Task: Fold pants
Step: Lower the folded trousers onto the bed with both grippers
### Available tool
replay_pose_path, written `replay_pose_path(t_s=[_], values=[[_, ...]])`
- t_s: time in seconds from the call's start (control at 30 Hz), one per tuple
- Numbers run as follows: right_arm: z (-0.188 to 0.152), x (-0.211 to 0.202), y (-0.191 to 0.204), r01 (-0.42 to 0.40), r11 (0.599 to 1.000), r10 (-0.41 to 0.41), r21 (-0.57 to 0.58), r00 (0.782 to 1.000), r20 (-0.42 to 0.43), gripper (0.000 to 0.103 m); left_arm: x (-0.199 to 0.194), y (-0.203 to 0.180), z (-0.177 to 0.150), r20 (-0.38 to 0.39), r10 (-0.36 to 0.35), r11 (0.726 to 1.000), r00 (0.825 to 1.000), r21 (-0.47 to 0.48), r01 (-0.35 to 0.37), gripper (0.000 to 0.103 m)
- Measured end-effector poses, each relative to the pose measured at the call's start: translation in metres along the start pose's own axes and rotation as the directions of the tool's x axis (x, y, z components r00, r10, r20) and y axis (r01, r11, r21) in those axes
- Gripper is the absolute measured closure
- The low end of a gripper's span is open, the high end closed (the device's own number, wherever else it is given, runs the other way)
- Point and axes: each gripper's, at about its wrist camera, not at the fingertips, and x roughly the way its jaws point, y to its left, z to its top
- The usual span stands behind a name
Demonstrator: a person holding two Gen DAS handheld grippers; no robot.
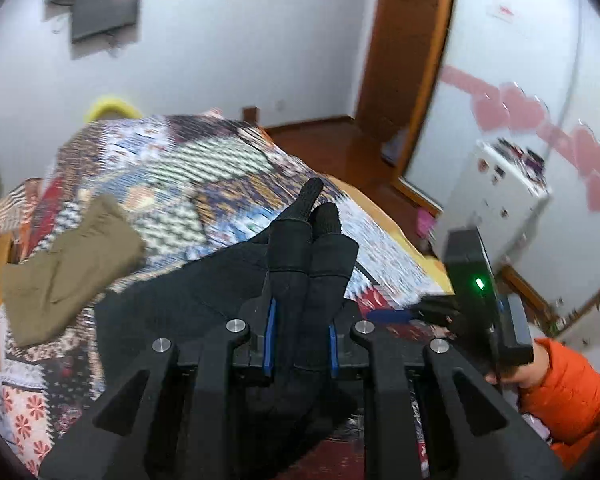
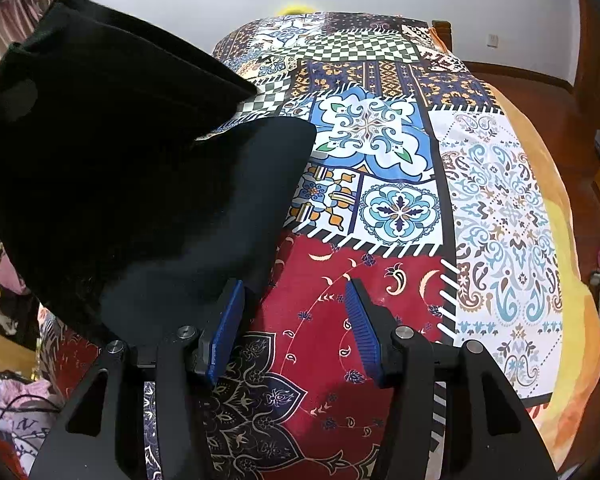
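We find the left gripper [image 1: 300,334] clamped on a bunched fold of the soft black pants [image 1: 204,280] over the patchwork bedspread [image 1: 172,168], the right gripper [image 2: 296,330] spread open beside their edge, no writing legible.

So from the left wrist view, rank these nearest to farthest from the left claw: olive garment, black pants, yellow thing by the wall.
1. black pants: gripped in the left claw.
2. olive garment: left, lying on the bedspread.
3. yellow thing: beyond the bed's far edge, upper left.
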Motion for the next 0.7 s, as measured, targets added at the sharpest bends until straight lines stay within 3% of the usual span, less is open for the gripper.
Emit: replay_pose_path(t_s=[0.2,0.37,0.4,0.57,0.7], values=[[0.0,-0.001,-0.001,-0.001,1.0,0.001,0.002,1.0,0.001,0.055,0.024,-0.01,-0.021,-0.113,-0.059,0.998,0.992,0.005,0.06,0.083],[0.001,-0.006,-0.002,0.007,1.0,-0.007,0.008,1.0,0.004,0.055,0.034,-0.014,-0.036,-0.203,-0.05,0.999,0.978,0.005,0.052,0.078],[0.001,-0.008,-0.002,0.01,1.0,-0.011,0.007,1.0,0.007,0.055,0.033,-0.014,-0.037,-0.208,-0.052,0.999,0.977,-0.003,0.052,0.077],[0.007,-0.028,-0.004,0.034,0.999,-0.034,0.004,0.998,0.053,0.055,0.021,-0.01,-0.032,-0.174,-0.114,0.992,0.978,-0.07,0.103,0.049],[0.015,-0.048,-0.004,0.054,0.999,-0.054,0.006,0.992,0.113,0.054,0.004,-0.005,-0.021,-0.106,-0.08,0.994,0.991,-0.08,0.072,0.045]])
